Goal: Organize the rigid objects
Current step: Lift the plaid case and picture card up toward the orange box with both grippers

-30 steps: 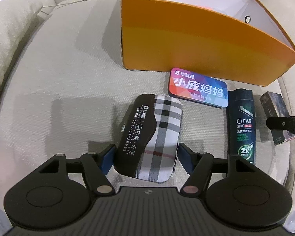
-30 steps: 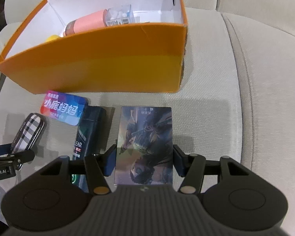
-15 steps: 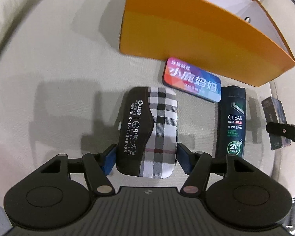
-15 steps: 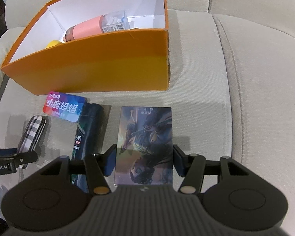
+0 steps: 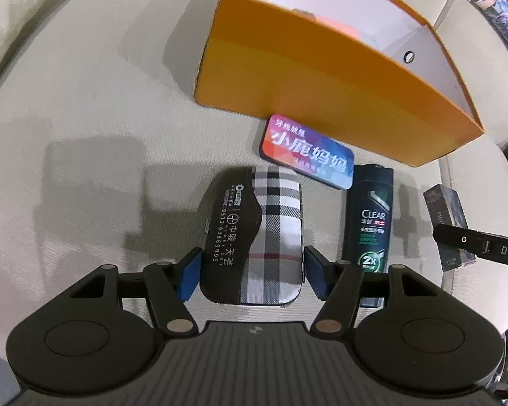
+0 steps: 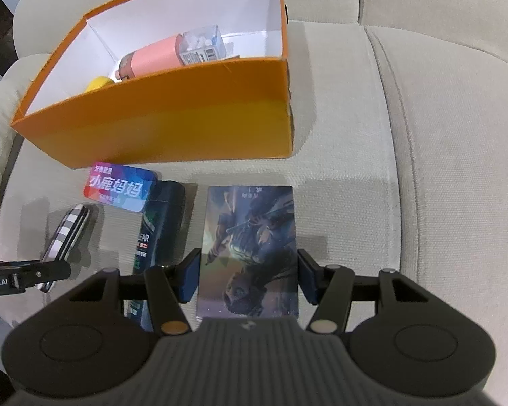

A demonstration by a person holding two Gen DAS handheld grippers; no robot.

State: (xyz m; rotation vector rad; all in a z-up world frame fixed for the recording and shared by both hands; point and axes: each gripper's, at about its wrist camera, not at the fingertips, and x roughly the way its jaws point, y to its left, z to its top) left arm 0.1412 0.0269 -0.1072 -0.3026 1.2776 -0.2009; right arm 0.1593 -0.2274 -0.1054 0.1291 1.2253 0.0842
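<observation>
My left gripper (image 5: pixel 252 272) is shut on a plaid glasses case (image 5: pixel 254 233), its blue pads pressed against both sides, and holds it above the sofa seat. My right gripper (image 6: pixel 249 275) is shut on a dark illustrated box (image 6: pixel 250 250), also lifted. An orange box (image 6: pixel 172 115) with white inside stands behind; it holds a pink bottle (image 6: pixel 149 59), a clear small box (image 6: pixel 201 45) and a yellow item (image 6: pixel 98 84). The orange box also shows in the left wrist view (image 5: pixel 321 88).
A colourful floss box (image 5: pixel 306 152) and a dark CLEAR shampoo bottle (image 5: pixel 369 220) lie on the beige sofa cushion (image 5: pixel 101 118) in front of the orange box. The sofa's backrest and armrest ring the seat.
Both grippers have risen with their objects; the seat, the orange box and the lying items look farther below. More of the orange box's inside shows in the right wrist view.
</observation>
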